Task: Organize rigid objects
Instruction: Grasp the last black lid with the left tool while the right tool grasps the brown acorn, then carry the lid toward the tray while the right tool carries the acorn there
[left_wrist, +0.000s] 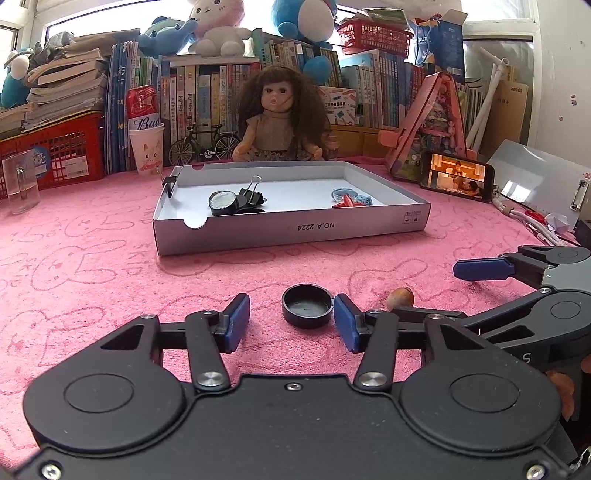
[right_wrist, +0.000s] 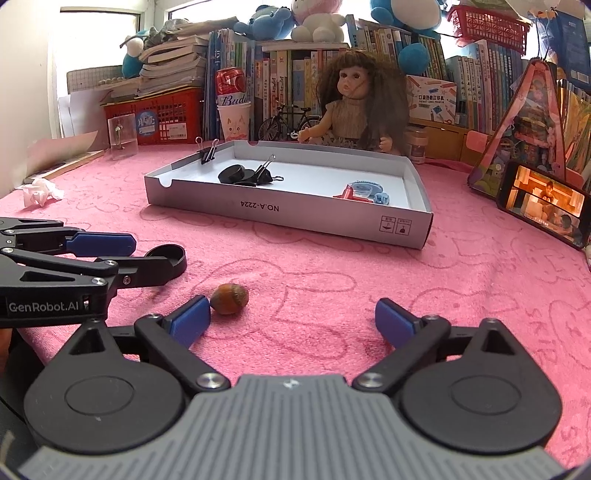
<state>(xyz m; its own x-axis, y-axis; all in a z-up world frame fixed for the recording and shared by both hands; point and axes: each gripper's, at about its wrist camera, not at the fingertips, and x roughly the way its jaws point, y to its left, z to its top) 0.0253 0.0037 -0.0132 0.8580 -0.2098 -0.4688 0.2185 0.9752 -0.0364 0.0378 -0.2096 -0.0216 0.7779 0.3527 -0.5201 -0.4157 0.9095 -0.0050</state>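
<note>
On the pink cloth, a small black round cap (left_wrist: 306, 310) lies open side up between the blue pads of my left gripper (left_wrist: 291, 319). The jaws stand apart; the right pad is close to the cap's edge and the left pad is clear of it. A brown nut (right_wrist: 229, 298) rests just ahead of the left fingertip of my right gripper (right_wrist: 293, 317), which is wide open and holds nothing. Farther back lies a shallow white box (left_wrist: 295, 229) holding black round lids (left_wrist: 223, 203), a binder clip (left_wrist: 253, 195) and red and blue pieces (left_wrist: 349, 199). Another clip (left_wrist: 170, 182) sits on its left wall.
A doll (left_wrist: 280, 114) sits behind the box, in front of rows of books. A phone (left_wrist: 458, 177) leans at the right, beside cables and a clipboard. A clear glass (left_wrist: 20, 181), a paper cup with a can (left_wrist: 146, 147) and a red basket (left_wrist: 55, 151) stand at the left. Crumpled tissue (right_wrist: 38, 192) lies at the cloth's left.
</note>
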